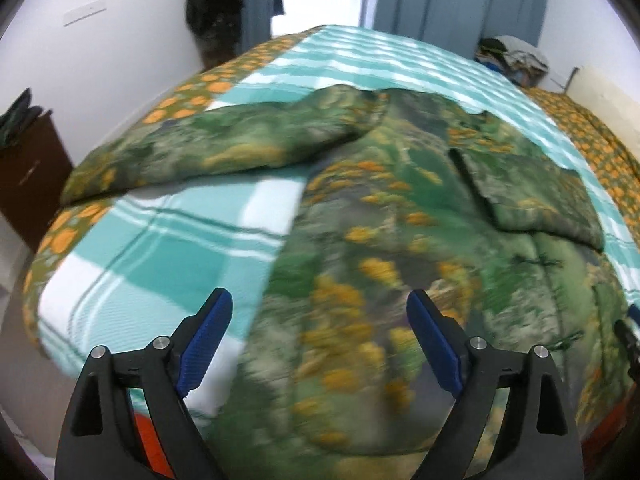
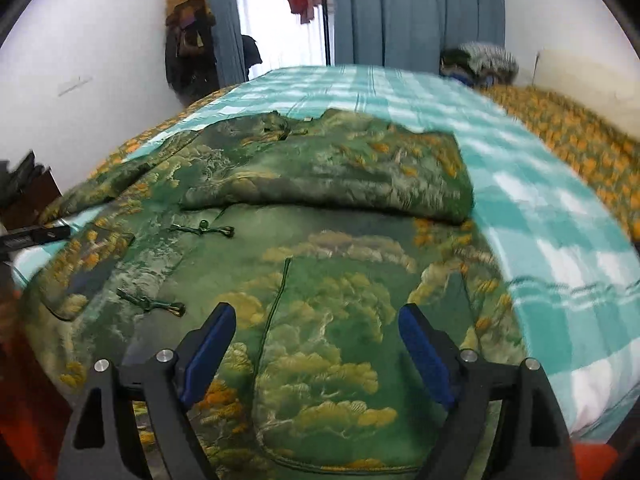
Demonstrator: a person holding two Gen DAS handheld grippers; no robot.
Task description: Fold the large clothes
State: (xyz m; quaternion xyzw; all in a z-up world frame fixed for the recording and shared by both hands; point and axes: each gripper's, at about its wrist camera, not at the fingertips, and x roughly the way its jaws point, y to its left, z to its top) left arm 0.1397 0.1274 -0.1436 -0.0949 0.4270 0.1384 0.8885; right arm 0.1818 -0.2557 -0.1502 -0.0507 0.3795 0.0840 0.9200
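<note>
Both tools, left [image 1: 320,332] and right [image 2: 316,336], gape wide and empty above the green jacket [image 2: 320,280].

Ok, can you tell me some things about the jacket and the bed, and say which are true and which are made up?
1. The green jacket lies on a checked blanket. True.
2. The right gripper is squeezing the jacket. False: its jaws stand open, nothing between them.
3. One sleeve is folded across the jacket. True.
4. The left gripper is shut. False: it is open above the jacket.
5. The jacket closes with a zip. False: it has knotted cord fasteners.
</note>
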